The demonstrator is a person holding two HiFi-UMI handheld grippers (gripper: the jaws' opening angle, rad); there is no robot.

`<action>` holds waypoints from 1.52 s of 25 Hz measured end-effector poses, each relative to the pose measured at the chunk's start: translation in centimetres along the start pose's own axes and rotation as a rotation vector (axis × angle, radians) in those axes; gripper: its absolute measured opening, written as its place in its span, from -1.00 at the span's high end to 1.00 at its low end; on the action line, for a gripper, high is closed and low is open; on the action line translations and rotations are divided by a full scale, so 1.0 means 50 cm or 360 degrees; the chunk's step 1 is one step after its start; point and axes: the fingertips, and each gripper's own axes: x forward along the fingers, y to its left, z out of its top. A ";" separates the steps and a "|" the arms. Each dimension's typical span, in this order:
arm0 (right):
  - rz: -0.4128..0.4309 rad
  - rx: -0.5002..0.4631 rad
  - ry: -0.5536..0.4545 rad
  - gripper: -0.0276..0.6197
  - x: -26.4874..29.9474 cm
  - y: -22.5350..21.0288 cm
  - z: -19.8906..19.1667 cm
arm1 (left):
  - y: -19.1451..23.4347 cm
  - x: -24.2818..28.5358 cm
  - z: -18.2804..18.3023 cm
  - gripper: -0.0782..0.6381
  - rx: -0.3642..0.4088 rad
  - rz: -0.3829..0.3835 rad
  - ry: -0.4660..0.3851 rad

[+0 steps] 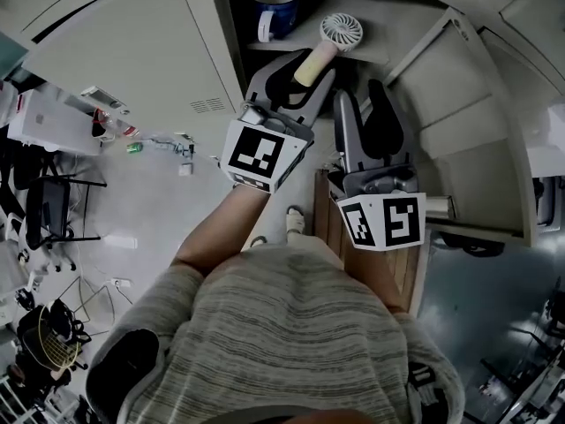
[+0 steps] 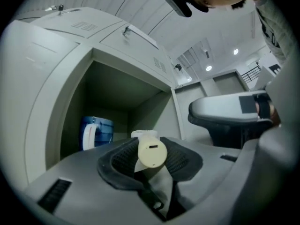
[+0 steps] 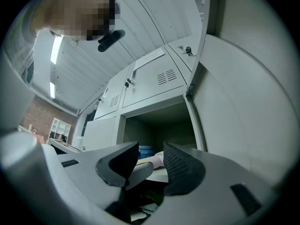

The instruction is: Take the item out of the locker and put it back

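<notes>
A small hand fan with a white round head [image 1: 341, 32] and a cream handle [image 1: 311, 64] is held at the mouth of the open locker [image 1: 371, 7]. My left gripper [image 1: 300, 76] is shut on the handle, whose butt end [image 2: 152, 153] sticks out between the pads. The fan head [image 2: 144, 134] points into the compartment, over the shelf's front. A blue mug [image 1: 275, 7] with a white handle stands deeper on the shelf, to the left. My right gripper [image 1: 369, 104] hangs beside the left one, open, with nothing between its jaws [image 3: 151, 161].
The locker door [image 1: 459, 87] stands swung open on the right, close to the right gripper. In the right gripper view the blue mug [image 3: 145, 151] shows inside the compartment [image 3: 159, 125]. Shut locker doors [image 1: 115, 51] lie to the left. Clutter and cables sit on the floor at far left.
</notes>
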 end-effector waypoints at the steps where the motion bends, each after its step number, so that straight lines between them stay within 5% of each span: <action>1: 0.0000 0.0001 0.0003 0.42 0.003 -0.006 -0.003 | 0.005 0.013 -0.009 0.37 -0.0008 0.0007 0.0016; 13: 0.0011 0.0026 0.0014 0.42 0.030 -0.040 -0.013 | 0.038 0.106 -0.071 0.37 -0.0047 0.0070 0.0165; 19: 0.0018 0.0038 0.0014 0.42 0.042 -0.050 -0.017 | 0.035 0.125 -0.076 0.37 0.0046 0.0104 0.0185; 38: 0.0028 0.0028 0.0015 0.42 0.052 -0.040 -0.017 | 0.022 0.069 -0.054 0.15 0.0035 0.0098 0.0103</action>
